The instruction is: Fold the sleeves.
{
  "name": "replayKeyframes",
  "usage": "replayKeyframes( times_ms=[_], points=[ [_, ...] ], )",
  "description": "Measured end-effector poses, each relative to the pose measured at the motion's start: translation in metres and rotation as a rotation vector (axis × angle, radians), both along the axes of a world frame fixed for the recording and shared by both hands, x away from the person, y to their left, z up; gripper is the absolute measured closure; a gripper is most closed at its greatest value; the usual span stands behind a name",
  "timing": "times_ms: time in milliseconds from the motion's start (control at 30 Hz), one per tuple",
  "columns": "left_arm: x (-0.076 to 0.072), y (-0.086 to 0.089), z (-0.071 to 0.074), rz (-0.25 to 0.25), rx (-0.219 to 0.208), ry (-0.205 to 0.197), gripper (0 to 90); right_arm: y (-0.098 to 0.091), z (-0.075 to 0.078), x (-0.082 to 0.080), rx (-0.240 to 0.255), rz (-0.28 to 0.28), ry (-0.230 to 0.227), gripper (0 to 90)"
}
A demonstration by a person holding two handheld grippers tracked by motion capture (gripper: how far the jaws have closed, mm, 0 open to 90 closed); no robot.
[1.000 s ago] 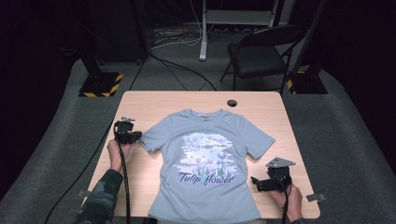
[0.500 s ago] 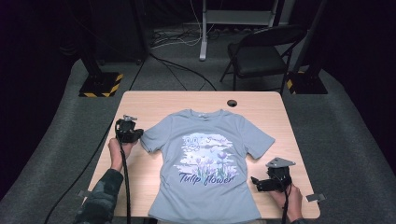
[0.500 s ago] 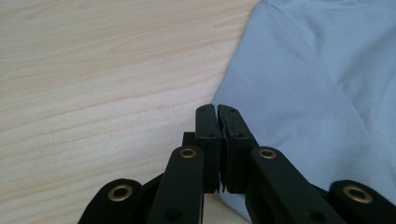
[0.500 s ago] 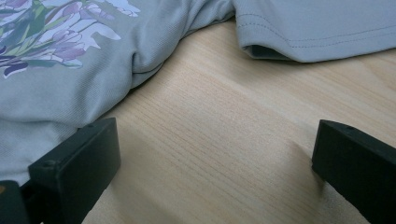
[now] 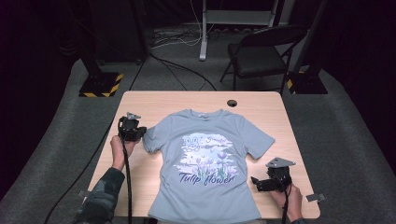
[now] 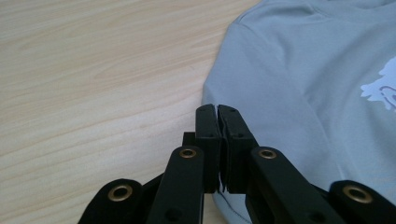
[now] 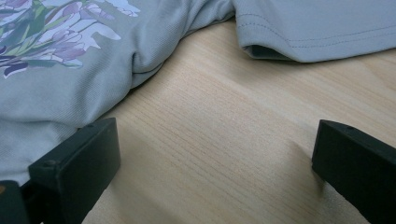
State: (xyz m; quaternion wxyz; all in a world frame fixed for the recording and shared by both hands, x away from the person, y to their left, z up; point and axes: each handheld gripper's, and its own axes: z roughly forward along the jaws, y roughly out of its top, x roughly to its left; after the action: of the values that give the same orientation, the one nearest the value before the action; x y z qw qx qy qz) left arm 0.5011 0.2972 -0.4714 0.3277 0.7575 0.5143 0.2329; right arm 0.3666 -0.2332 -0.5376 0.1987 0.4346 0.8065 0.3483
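A grey T-shirt (image 5: 210, 158) with a flower print and "Tulip flower" lettering lies flat, front up, on the wooden table (image 5: 154, 102). My left gripper (image 5: 140, 134) is at the edge of the shirt's left sleeve. In the left gripper view its jaws (image 6: 218, 109) are pressed together with a thin strip of the sleeve (image 6: 303, 84) pinched between the pads. My right gripper (image 5: 254, 181) rests low by the shirt's right side, below the right sleeve. Its jaws (image 7: 215, 140) stand wide open over bare wood, with the shirt body (image 7: 56, 93) beside its left finger and the sleeve hem (image 7: 317, 28) ahead.
A small dark round spot (image 5: 232, 103) sits near the table's far edge. A folding chair (image 5: 261, 56) and stand bases with yellow-black stripes (image 5: 100, 84) stand on the floor behind. A small grey tab (image 5: 315, 197) lies at the front right corner.
My left gripper has risen a little and shifted slightly right, shut on the sleeve edge. The right gripper has stayed where it was.
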Motion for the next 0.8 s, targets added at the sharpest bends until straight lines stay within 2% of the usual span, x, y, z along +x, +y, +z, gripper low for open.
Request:
replayKeyframes(
  times_ms=[800],
  points=[
    [0.001,-0.033,0.026,-0.079,0.008,-0.026,86.8,0.0,0.0,0.0,0.0,0.0,0.0,0.2]
  ],
)
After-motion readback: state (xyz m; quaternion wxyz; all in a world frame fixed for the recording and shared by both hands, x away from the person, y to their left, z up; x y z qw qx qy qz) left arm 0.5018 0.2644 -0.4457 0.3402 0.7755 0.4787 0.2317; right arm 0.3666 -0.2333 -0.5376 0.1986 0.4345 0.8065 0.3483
